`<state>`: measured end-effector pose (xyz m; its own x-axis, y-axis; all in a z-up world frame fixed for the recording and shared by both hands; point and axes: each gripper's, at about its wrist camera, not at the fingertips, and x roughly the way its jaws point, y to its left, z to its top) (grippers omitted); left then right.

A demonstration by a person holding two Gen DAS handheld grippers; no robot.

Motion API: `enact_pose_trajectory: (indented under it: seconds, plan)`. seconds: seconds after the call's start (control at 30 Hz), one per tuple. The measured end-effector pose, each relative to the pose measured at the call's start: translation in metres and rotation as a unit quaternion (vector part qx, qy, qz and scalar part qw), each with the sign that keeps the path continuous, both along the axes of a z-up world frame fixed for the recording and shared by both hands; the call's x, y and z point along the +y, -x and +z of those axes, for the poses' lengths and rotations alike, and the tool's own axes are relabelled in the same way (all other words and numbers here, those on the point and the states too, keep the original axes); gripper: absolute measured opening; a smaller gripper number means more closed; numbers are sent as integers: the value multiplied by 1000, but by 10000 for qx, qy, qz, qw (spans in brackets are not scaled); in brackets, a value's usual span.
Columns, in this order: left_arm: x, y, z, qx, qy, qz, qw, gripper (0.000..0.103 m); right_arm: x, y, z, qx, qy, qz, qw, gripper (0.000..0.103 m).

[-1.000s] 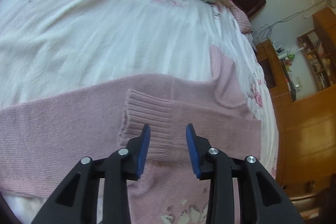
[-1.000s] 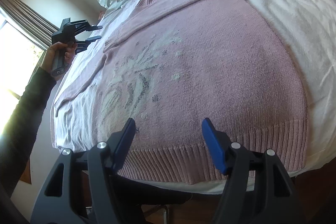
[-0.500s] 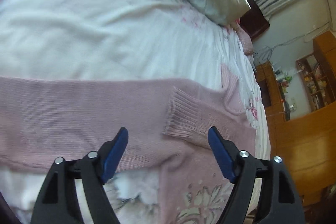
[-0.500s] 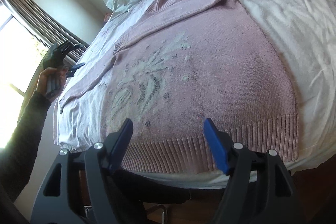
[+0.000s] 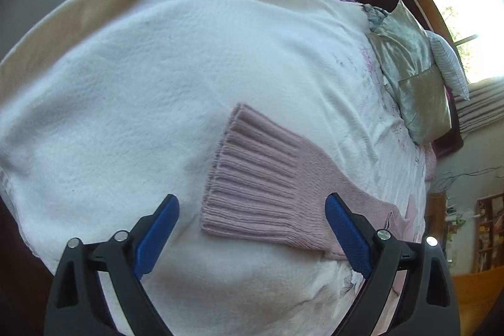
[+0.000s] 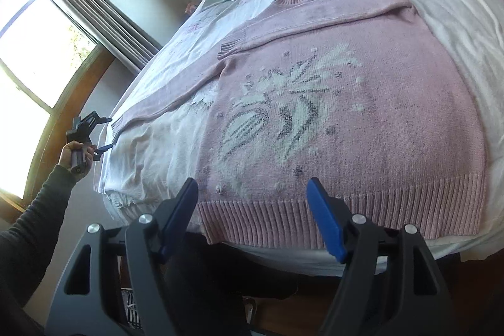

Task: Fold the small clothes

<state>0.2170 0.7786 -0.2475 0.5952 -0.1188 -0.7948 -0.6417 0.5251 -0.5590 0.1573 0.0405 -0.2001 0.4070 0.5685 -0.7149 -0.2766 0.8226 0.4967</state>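
Bed (image 6: 453,30), white-covered: beneath both jaw sets. Pink sweater (image 6: 362,103), spread flat: hem just ahead of right gripper (image 6: 253,207), jaws wide apart, empty. Ribbed cuff (image 5: 252,178): between left gripper (image 5: 252,225) jaws, spread wide, untouched.

A: Sweater (image 6: 362,90)?
B: Pink knit, with a white-and-grey flower motif at centre frame.
A: Blanket (image 5: 141,90)?
B: White.
A: Pillow (image 5: 412,77), upper right?
B: Pale silvery green.
A: Gripper pads (image 5: 156,236)?
B: Blue.
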Motion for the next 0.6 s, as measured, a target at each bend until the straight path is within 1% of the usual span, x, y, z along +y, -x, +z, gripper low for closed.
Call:
enact_pose_trajectory:
  seconds: [0.07,0.1,0.13,0.17,0.2,0.23,0.27,0.33,0.4,0.47,0.53,0.6]
  plan:
    - [-3,-6,-5,-54,18,-79,10000,92,3,2,4,-27,82,-18,10000,73]
    - [-5,-6,-4,-90,-34,-171,9998,88,4,2,5,-27,112,-31,9999,73]
    - [-9,-8,-2,-46,-98,-257,9996,71,4,2,5,-15,138,-50,9999,73]
    - [-11,-9,0,41,-192,-294,9994,57,5,1,4,2,143,-61,9999,73]
    - [-10,-9,1,71,-201,-307,9993,51,5,1,4,23,133,-65,9999,73]
    - [-8,-7,1,66,-165,-285,9994,43,6,1,3,47,110,-68,9999,73]
    - [-6,-3,4,27,-125,-241,9996,28,6,0,3,66,88,-67,9999,73]
    - [-5,1,12,-214,16,-172,9996,16,9,1,4,67,45,-39,10000,73]
    - [-14,-4,33,-477,-2,-254,9985,13,9,1,7,-7,21,5,10000,73]
    - [-31,-15,61,-788,-86,-487,9957,13,8,0,11,-73,53,21,10000,73]
    - [-59,-33,97,-1125,-213,-829,9900,12,3,-4,13,-111,58,-20,9999,73]
    - [-97,-57,133,-1442,-369,-1234,9811,12,-6,-10,14,-113,35,-108,9999,73]
